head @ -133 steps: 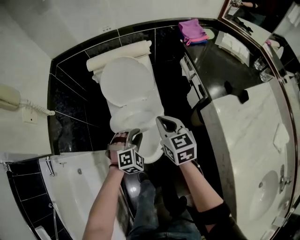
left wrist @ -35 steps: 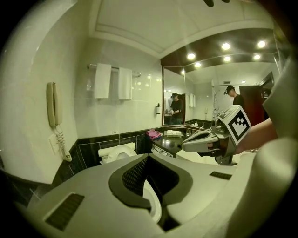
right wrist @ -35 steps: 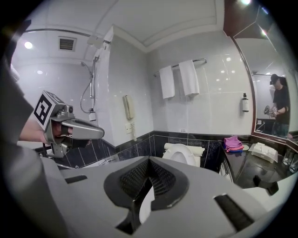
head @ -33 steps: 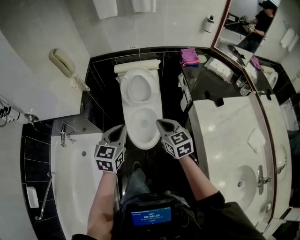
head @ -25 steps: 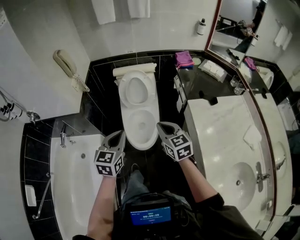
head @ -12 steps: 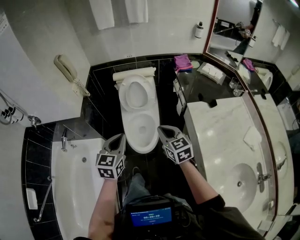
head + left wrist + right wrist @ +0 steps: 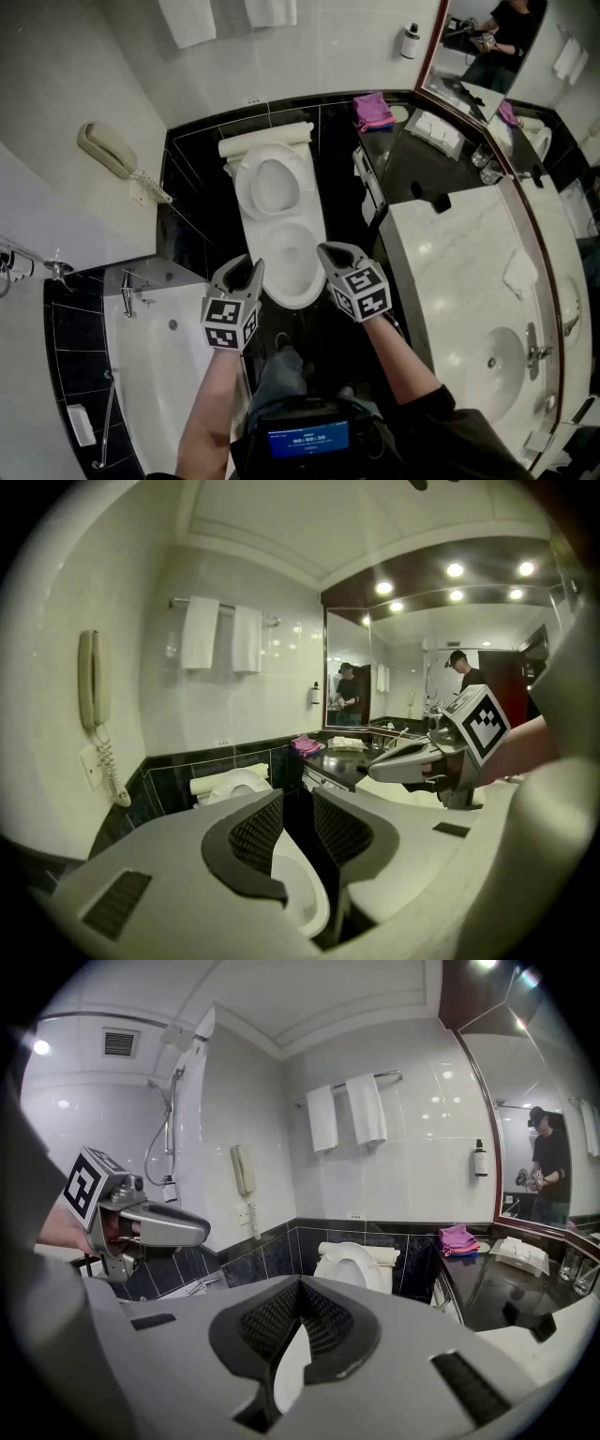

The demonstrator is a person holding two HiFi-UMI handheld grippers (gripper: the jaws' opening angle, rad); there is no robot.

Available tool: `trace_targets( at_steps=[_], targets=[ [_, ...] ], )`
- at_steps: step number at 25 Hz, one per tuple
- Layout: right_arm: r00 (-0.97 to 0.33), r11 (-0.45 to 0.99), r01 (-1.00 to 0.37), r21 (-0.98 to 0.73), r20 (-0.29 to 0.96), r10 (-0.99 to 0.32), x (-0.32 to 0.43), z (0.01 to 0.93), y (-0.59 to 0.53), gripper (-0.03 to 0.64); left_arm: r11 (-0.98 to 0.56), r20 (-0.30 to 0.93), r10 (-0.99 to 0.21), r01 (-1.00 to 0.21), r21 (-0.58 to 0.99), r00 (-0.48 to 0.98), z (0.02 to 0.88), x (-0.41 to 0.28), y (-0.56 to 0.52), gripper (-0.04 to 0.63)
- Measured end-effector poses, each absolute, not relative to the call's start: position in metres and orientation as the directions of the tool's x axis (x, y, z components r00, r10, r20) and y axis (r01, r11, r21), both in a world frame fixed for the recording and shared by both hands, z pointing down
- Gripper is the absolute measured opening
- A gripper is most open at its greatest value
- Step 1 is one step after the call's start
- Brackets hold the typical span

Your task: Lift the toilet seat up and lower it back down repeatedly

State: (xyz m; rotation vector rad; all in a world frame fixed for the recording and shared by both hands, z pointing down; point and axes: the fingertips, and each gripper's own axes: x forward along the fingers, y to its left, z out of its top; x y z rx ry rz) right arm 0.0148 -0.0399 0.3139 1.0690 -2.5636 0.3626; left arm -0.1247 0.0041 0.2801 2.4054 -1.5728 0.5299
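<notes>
The white toilet seat (image 7: 251, 184) stands raised against the tank, above the open bowl (image 7: 292, 289). It also shows in the left gripper view as the seat (image 7: 234, 785) and in the right gripper view as the seat (image 7: 352, 1265). My left gripper (image 7: 251, 266) hovers at the bowl's front left, apart from it. Its jaws (image 7: 298, 803) have just been opening, and nothing is between them. At the bowl's front right my right gripper (image 7: 328, 251) stays shut and empty, its tips meeting (image 7: 300, 1283). Each gripper sees the other: the right gripper (image 7: 403, 761) and the left gripper (image 7: 178, 1227).
A bathtub (image 7: 159, 375) lies at the left. A marble counter (image 7: 469, 272) with a sink runs along the right. A wall phone (image 7: 98, 150) hangs at the left of the toilet, and a pink cloth (image 7: 373, 108) lies on the dark shelf. A screen device (image 7: 305, 438) sits at my chest.
Five seconds ago my left gripper was at the toilet's front rim. Over the last second both grippers edged toward the bowl, and the left jaws parted. The seat has stayed up.
</notes>
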Motion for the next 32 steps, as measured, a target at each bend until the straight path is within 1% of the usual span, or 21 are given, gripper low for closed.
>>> trace_targets(
  at_steps=[4, 6, 9, 11, 14, 20, 26, 29, 32],
  targets=[
    [-0.629, 0.647, -0.754, -0.116, 0.409, -0.661, -0.012, 0.323, -0.091, 0.02, -0.473, 0.447, -0.792, -0.881, -0.02, 0.416, 0.295, -0.141, -0.065, 0.163],
    [-0.614, 0.629, -0.769, -0.117, 0.41, -0.674, -0.026, 0.326, -0.118, 0.02, -0.508, 0.463, -0.769, -0.861, -0.024, 0.441, 0.302, -0.15, -0.101, 0.17],
    [-0.595, 0.609, -0.785, -0.108, 0.403, -0.696, -0.045, 0.327, -0.158, 0.02, -0.57, 0.501, -0.731, -0.818, -0.077, 0.463, 0.313, -0.157, -0.152, 0.17],
    [-0.586, 0.603, -0.791, -0.097, 0.4, -0.704, -0.056, 0.328, -0.184, 0.02, -0.609, 0.528, -0.703, -0.786, -0.102, 0.476, 0.318, -0.157, -0.184, 0.189],
    [-0.58, 0.6, -0.795, -0.092, 0.406, -0.706, -0.067, 0.328, -0.222, 0.02, -0.635, 0.553, -0.682, -0.762, -0.125, 0.478, 0.33, -0.158, -0.23, 0.192],
    [-0.592, 0.606, -0.788, -0.109, 0.405, -0.697, -0.078, 0.341, -0.295, 0.02, -0.668, 0.639, -0.674, -0.675, -0.314, 0.371, 0.383, -0.158, -0.311, 0.192],
    [-0.635, 0.643, -0.754, -0.137, 0.406, -0.658, -0.082, 0.377, -0.367, 0.02, -0.672, 0.666, -0.704, -0.537, -0.511, 0.248, 0.429, -0.155, -0.387, 0.192],
    [-0.654, 0.655, -0.737, -0.166, 0.419, -0.63, -0.079, 0.401, -0.399, 0.02, -0.672, 0.675, -0.71, -0.477, -0.566, 0.2, 0.453, -0.152, -0.421, 0.192],
    [-0.671, 0.672, -0.718, -0.179, 0.433, -0.602, -0.076, 0.418, -0.423, 0.02, -0.678, 0.693, -0.703, -0.44, -0.588, 0.158, 0.475, -0.153, -0.451, 0.192]
  ],
)
